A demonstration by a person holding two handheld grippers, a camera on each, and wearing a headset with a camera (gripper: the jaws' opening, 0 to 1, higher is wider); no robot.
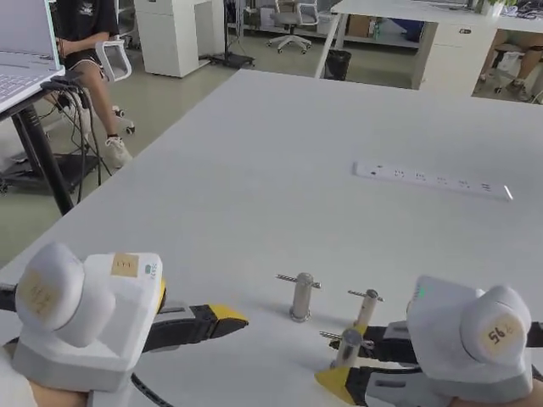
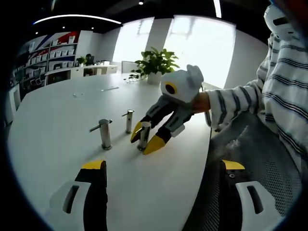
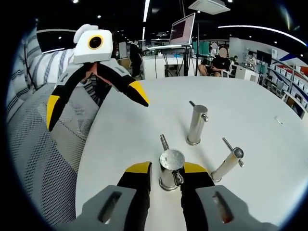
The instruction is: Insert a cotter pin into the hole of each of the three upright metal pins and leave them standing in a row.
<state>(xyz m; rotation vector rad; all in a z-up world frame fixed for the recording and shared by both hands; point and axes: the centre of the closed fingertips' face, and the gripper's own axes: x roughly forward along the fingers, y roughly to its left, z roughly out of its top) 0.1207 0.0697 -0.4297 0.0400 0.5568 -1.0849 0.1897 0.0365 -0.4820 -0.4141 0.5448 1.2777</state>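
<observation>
Metal pin (image 3: 172, 160) seemingly clamped in the right hand-held gripper (image 3: 166, 171).

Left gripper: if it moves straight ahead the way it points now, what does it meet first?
Probably the right gripper, which clamps a metal pin right in that line, though depth is unclear.

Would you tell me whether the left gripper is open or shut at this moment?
Open. The left gripper has its two yellow-tipped jaws spread wide apart with nothing between them, as the right gripper view and its own view both show.
</observation>
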